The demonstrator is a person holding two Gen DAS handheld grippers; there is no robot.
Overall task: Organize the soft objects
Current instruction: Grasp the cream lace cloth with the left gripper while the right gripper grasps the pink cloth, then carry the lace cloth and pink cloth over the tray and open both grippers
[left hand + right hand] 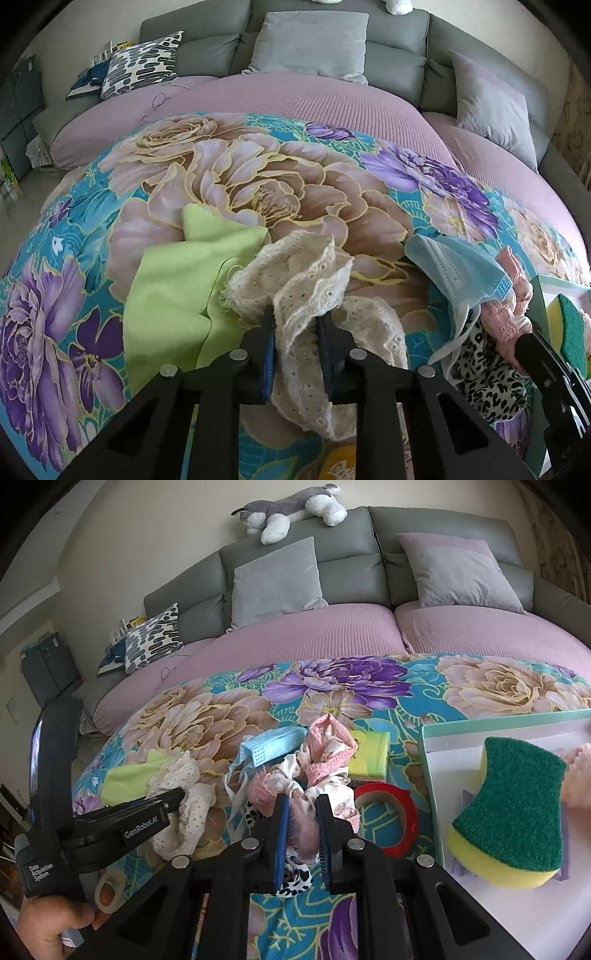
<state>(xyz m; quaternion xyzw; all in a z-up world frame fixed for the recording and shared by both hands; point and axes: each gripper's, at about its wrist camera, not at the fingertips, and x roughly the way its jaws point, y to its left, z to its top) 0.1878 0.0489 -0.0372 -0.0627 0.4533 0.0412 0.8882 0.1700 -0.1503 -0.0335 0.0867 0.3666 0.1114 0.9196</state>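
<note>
Nearest the left wrist camera, the left gripper (295,317) had its blue-padded jaws nearly together, pinching a strip of cream eyelet lace (306,280) that bunched up beyond the fingertips and trailed back toward the lens. Just left of the lace lay a lime-green cloth (173,291), flat on the floral blanket (258,177). To the right, a light-blue face mask (454,266) rested against a pink knitted piece (513,306), with a leopard-print fabric (487,384) nearer.

In the right wrist view, the right gripper (303,808) was clamped on a soft pink, fuzzy bundle (303,830) at the near edge of the tangled pile, the pads pressing it from both sides. A red tape roll (388,812) lay just right of that pile, and a yellow packet (369,757) sat farther off. On the right stood a white tray with a pale green rim (432,768) holding a green-and-yellow sponge (509,812). A hand (55,926) gripped the left tool's handle at the lower left, near a pale tape roll (107,890).

The blanket covered a mauve-sheeted surface (314,635) before a grey sofa back (424,528) with grey cushions, a patterned pillow (153,638) at the far left, and a plush dog (291,509) on top.
</note>
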